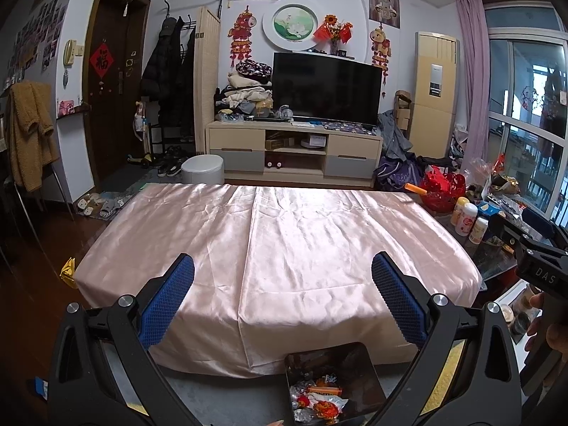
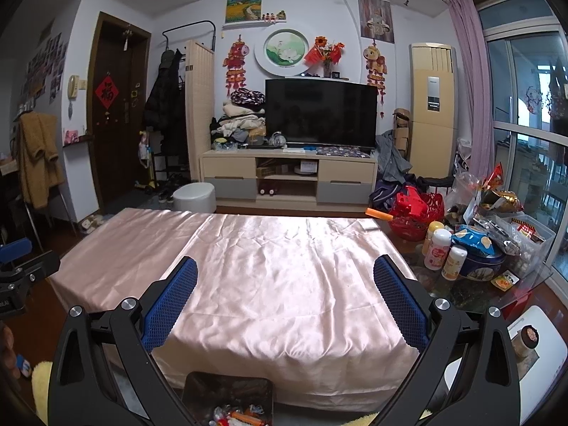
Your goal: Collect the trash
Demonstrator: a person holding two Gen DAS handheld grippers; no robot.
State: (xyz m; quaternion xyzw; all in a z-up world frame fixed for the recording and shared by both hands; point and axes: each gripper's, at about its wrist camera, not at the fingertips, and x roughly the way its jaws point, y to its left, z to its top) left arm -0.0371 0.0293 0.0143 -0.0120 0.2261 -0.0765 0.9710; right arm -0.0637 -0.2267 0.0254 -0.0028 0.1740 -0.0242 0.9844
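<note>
Both grippers wide, holding nothing; trash bin (image 1: 333, 383) below table cloth (image 1: 284, 248) edge.
Wrappers (image 1: 319, 401) in bin look light, crinkly, slippery; pinch a bunched fold, left gripper (image 1: 283, 277) or right gripper (image 2: 285, 277).

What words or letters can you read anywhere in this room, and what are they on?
"福" on the red diamond paper stuck to the dark door.
"DAS" on the black body of the right gripper, seen from the left wrist.
The bottles, snack bags and air conditioner carry print too small to read.
</note>
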